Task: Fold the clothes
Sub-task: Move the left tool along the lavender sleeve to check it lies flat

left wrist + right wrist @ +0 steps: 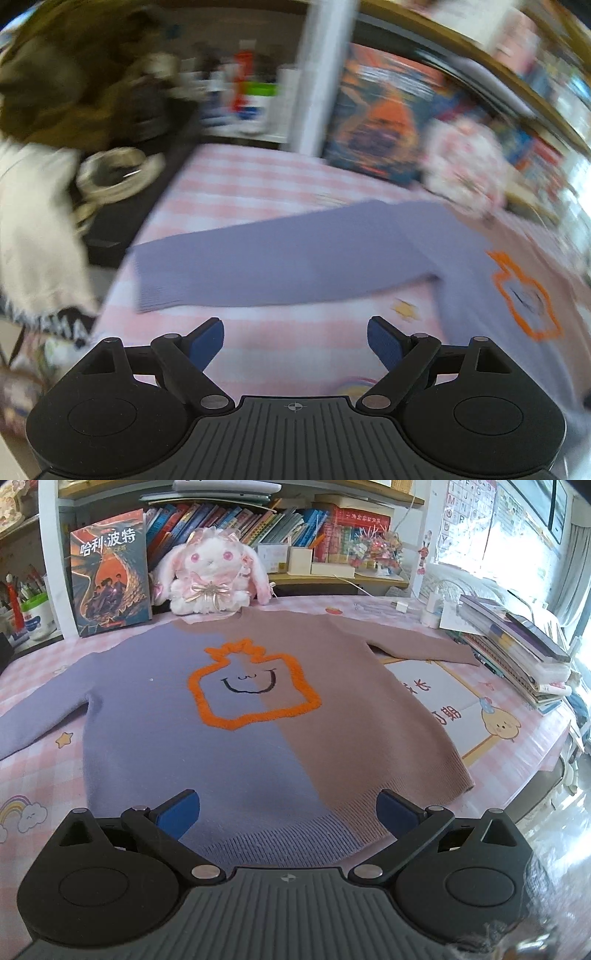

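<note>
Lilac sleeve (280, 258) lies at 12 o'clock of the left gripper (295, 345), long axis running 9-to-3. Right gripper (288, 818) hovers over the sweater (236, 716) hem; both gape, nothing held.

Plush rabbit (210, 579) behind sweater (229, 738)

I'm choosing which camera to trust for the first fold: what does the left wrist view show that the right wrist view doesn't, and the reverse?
Only the left wrist view, which is blurred: the purple sleeve's ribbed cuff near the table's left edge, and the open left hand-held gripper.

Only the right wrist view: the sweater's brown half, its brown sleeve, the whole hem, the stacked books, and the open right hand-held gripper.

Both: the sweater's purple sleeve, orange outline, plush rabbit, and pink checked tablecloth.
</note>
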{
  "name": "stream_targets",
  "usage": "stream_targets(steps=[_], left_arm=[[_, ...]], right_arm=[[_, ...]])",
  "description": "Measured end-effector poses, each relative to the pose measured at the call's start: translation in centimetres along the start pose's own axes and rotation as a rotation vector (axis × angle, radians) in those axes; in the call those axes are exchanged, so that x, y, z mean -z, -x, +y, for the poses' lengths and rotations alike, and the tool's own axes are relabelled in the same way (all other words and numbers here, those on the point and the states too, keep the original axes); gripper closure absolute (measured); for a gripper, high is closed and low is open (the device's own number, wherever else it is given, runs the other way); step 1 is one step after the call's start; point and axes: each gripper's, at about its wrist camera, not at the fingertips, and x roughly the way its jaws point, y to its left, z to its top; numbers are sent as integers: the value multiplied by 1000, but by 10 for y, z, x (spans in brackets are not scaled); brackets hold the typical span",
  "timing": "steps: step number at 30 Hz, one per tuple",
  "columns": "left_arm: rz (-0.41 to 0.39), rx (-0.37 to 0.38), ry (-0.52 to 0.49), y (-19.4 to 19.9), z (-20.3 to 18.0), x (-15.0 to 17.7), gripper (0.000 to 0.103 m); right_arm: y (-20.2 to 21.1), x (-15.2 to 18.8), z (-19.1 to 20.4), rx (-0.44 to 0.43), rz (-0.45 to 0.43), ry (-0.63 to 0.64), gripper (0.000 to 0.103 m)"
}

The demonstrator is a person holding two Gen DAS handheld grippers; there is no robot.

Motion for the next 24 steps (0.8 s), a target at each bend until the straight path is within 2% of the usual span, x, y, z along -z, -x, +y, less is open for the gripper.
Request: stream_targets(steps=[4,9,11,13,19,24], left_arm=[[-39,-49,160,-4,35,-3,16],[-70,-60,253,-13,56,-4,19],[-76,-46,293,-19,62,-5,20],[-67,-23,348,-26,69,-7,27],[-95,70,511,-44,79,-12,28],[-61,158,542,-60,65,-18,28]], right_arm=[[-1,-2,1,7,5,0,0],[-1,-3,-2,23,9,3,0],[-1,-3,-4,32,11,1,0],[-2,-2,-8,43,16,-5,0],[-2,-1,-19,77,33,-24,0],[-4,1,-24,94,50,-37,0]])
